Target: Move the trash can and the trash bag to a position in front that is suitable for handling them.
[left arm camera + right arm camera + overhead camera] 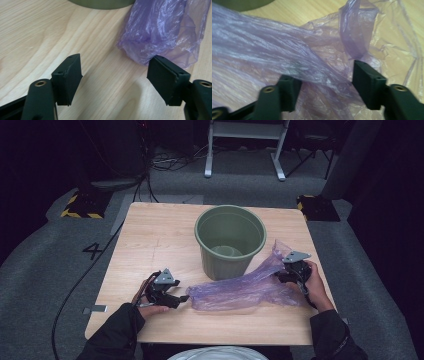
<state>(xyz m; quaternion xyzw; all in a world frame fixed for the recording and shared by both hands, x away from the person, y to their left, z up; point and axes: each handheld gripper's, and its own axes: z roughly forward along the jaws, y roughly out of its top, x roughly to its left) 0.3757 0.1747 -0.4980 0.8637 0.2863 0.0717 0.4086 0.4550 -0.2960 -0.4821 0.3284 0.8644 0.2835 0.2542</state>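
A thin purple plastic bag (245, 290) lies crumpled and stretched lengthwise on the wooden counter (150, 240), directly in front of a green bucket (230, 240) that stands upright near the counter's centre; in the high view the bag's middle passes just beside the bucket's base, and whether the two touch cannot be told. The left tongs (182, 298) rest low over the counter at the bag's left end, held in the person's left hand (150, 307). In the left gripper view the left tongs (115, 75) stand released, with bare wood between the two black jaws; the bag's bunched end (160, 32) lies just ahead of them, and its lower edge meets the tip of the jaw on that view's right side, without being clamped. The right tongs (281, 276) sit at the bag's right end, held in the person's right hand (315, 285), where a flap of the film stands up beside the grey plate. In the right gripper view the right tongs (325, 85) are also released: the jaws stand well apart, the film (287, 57) spreads under and between them, and neither pad presses on it. A fold of the bag rises just above the jaw on that view's right side. The bucket's rim (242, 3) shows at the top left corner there.
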